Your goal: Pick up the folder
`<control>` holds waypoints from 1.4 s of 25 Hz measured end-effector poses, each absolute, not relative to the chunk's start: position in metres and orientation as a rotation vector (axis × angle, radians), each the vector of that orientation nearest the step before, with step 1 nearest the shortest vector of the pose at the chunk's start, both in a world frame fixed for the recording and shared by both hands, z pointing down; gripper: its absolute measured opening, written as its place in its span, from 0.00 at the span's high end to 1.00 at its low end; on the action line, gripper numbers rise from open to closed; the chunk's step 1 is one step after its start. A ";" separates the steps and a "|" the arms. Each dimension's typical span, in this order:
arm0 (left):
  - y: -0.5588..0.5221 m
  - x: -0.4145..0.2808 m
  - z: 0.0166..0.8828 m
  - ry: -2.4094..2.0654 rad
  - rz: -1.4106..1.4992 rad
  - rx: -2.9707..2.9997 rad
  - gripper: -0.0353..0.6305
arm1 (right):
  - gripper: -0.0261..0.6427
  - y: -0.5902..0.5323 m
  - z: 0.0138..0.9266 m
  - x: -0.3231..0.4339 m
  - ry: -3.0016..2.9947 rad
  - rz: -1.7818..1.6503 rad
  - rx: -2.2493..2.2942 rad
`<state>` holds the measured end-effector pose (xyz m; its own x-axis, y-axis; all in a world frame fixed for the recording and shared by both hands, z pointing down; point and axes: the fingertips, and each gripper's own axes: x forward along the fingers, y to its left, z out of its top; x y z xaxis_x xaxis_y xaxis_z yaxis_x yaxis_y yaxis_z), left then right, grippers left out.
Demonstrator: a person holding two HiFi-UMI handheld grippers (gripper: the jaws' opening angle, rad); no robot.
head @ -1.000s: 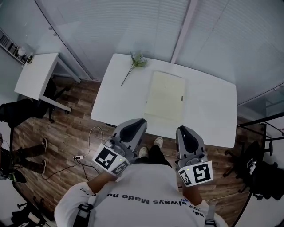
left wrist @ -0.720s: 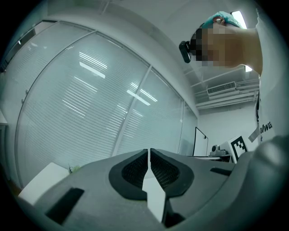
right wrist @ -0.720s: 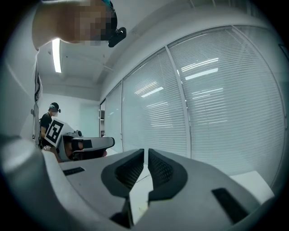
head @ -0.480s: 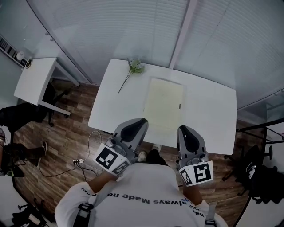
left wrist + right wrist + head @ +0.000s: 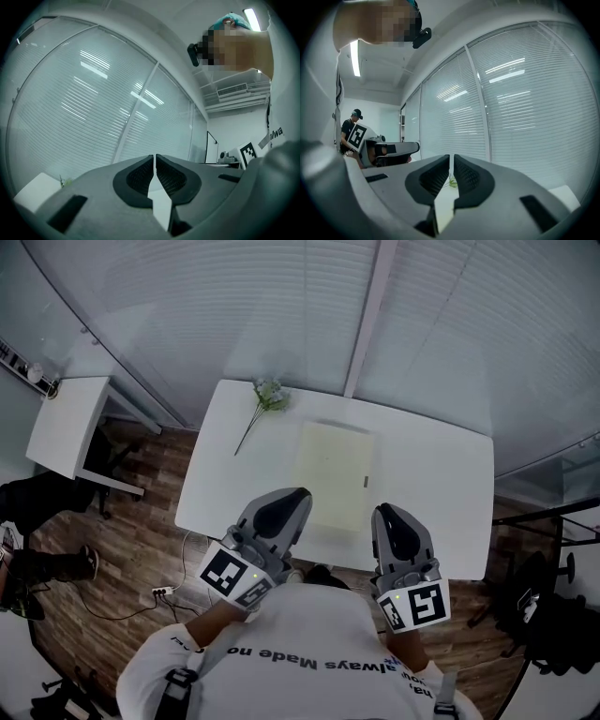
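Observation:
A pale cream folder lies flat near the middle of the white table, closed, with a small dark tab on its right edge. My left gripper is held level above the table's near edge, just left of the folder's near corner, its jaws shut and empty. My right gripper hovers at the near edge beside the folder's right near corner, also shut with nothing in it. Neither touches the folder.
A flower sprig lies on the table's far left corner and also shows between the jaws as a green sprig. Window blinds stand behind the table. A small white side table is at left; dark chairs at right.
Both grippers and the person have moved forward toward the table; the folder and table now sit closer beneath the gripper tips. Jaws stayed shut.

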<state>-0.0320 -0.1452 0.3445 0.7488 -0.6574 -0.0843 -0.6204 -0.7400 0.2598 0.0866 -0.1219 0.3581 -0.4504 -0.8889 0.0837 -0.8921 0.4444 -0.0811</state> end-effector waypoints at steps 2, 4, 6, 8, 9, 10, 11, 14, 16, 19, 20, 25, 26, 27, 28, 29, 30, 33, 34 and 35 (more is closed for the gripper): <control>-0.154 -0.022 0.344 -1.012 -0.252 2.735 0.91 | 0.91 -0.131 0.357 0.097 -2.647 0.174 1.637; -0.162 -0.011 0.342 -1.009 -0.253 2.740 0.91 | 0.91 -0.138 0.356 0.107 -2.647 0.170 1.642; -0.169 -0.002 0.341 -1.009 -0.252 2.745 0.91 | 0.91 -0.145 0.356 0.117 -2.649 0.168 1.643; -0.175 0.007 0.340 -1.013 -0.249 2.749 0.91 | 0.91 -0.150 0.356 0.125 -2.652 0.170 1.643; -0.178 0.011 0.339 -1.016 -0.248 2.750 0.91 | 0.91 -0.152 0.356 0.129 -2.653 0.172 1.642; -0.180 0.014 0.339 -1.018 -0.246 2.750 0.91 | 0.91 -0.154 0.356 0.133 -2.654 0.174 1.641; -0.182 0.018 0.339 -1.020 -0.246 2.749 0.91 | 0.91 -0.156 0.357 0.136 -2.656 0.174 1.640; -0.189 0.026 0.342 -1.028 -0.247 2.747 0.91 | 0.91 -0.163 0.358 0.146 -2.659 0.170 1.634; -0.193 0.029 0.344 -1.038 -0.249 2.744 0.91 | 0.91 -0.168 0.361 0.151 -2.660 0.172 1.632; -0.197 0.028 0.347 -1.057 -0.242 2.734 0.91 | 0.91 -0.172 0.365 0.152 -2.663 0.185 1.624; -0.198 0.027 0.348 -1.062 -0.236 2.730 0.91 | 0.91 -0.174 0.366 0.151 -2.664 0.189 1.619; -0.201 0.014 0.349 -1.068 -0.209 2.727 0.91 | 0.91 -0.180 0.365 0.137 -2.673 0.190 1.612; -0.200 0.011 0.348 -1.064 -0.206 2.730 0.91 | 0.91 -0.180 0.363 0.133 -2.674 0.185 1.614; -0.200 0.008 0.346 -1.058 -0.203 2.734 0.91 | 0.91 -0.181 0.361 0.130 -2.674 0.179 1.618; -0.200 0.005 0.345 -1.051 -0.199 2.738 0.91 | 0.91 -0.181 0.359 0.126 -2.674 0.175 1.624; -0.199 0.002 0.344 -1.044 -0.194 2.744 0.91 | 0.91 -0.181 0.357 0.122 -2.673 0.171 1.631; -0.199 -0.002 0.343 -1.038 -0.190 2.750 0.91 | 0.91 -0.181 0.355 0.118 -2.672 0.167 1.638; -0.201 -0.013 0.341 -1.031 -0.182 2.765 0.91 | 0.91 -0.181 0.353 0.108 -2.669 0.163 1.652; -0.202 -0.015 0.340 -1.030 -0.182 2.768 0.91 | 0.91 -0.181 0.353 0.106 -2.667 0.163 1.656; -0.202 -0.017 0.340 -1.029 -0.183 2.770 0.91 | 0.91 -0.180 0.352 0.105 -2.665 0.162 1.661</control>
<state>-0.0172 -0.2018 0.3397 0.7528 -0.6561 -0.0519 -0.6339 -0.7440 0.2113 0.1050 -0.1799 0.3524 -0.4419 -0.8956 0.0516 -0.8952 0.4366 -0.0890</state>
